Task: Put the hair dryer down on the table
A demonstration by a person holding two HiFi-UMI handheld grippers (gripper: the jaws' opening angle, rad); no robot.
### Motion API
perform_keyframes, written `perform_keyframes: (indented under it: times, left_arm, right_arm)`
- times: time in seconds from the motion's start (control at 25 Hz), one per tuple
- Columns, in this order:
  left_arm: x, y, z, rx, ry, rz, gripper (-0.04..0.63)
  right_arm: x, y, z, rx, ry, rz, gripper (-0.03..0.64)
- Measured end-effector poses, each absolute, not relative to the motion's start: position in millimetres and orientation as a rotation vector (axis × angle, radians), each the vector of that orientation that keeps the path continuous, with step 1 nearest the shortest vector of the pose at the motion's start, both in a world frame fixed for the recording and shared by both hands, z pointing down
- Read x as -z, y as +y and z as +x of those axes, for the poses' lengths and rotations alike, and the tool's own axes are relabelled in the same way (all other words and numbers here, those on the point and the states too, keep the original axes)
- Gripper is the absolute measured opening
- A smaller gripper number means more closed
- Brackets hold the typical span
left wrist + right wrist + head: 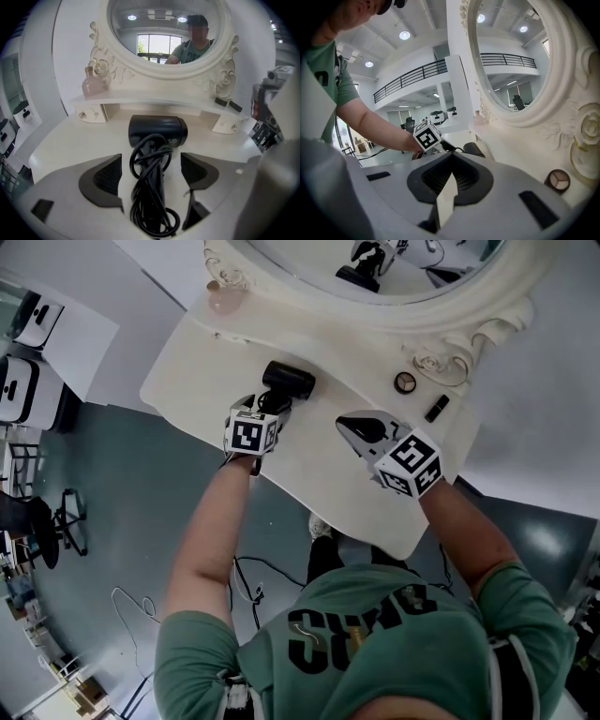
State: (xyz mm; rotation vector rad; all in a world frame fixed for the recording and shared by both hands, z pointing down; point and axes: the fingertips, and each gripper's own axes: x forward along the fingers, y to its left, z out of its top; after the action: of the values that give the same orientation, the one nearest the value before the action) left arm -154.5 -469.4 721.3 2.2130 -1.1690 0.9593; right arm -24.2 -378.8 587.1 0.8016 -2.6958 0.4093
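Note:
The black hair dryer (289,379) lies on the cream dressing table (309,474), its barrel toward the mirror. In the left gripper view the hair dryer (158,131) sits straight ahead, with its handle and coiled black cord (150,187) running back between the jaws. My left gripper (272,407) (152,173) is open: both dark pads stand clear of the cord on either side. My right gripper (364,430) (451,180) hovers over the table to the right of the dryer, shut and holding nothing.
An oval mirror (164,33) in an ornate cream frame backs the table. On its shelf stand a pink bottle (90,82) at the left, and a round compact (405,382) and a small black stick (436,409) at the right. Cables (253,577) lie on the floor.

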Motion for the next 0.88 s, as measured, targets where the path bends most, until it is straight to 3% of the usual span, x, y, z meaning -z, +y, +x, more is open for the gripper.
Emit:
perform_keyframes:
  times: [0.76,0.88]
  left_arm:
    - [-503.4,-376.7,-123.1,-0.282,-1.206,2.491,0.376]
    - [-475.5,-355.2,-111.3,-0.200,-1.185,2.534,0.346]
  right_arm:
    - [-461.9,-349.8,50.5,-0.367,-2.752,0.961,-0.006]
    - [-439.7,-341.4,58.0,-0.358,-2.769,0.970,-0.006]
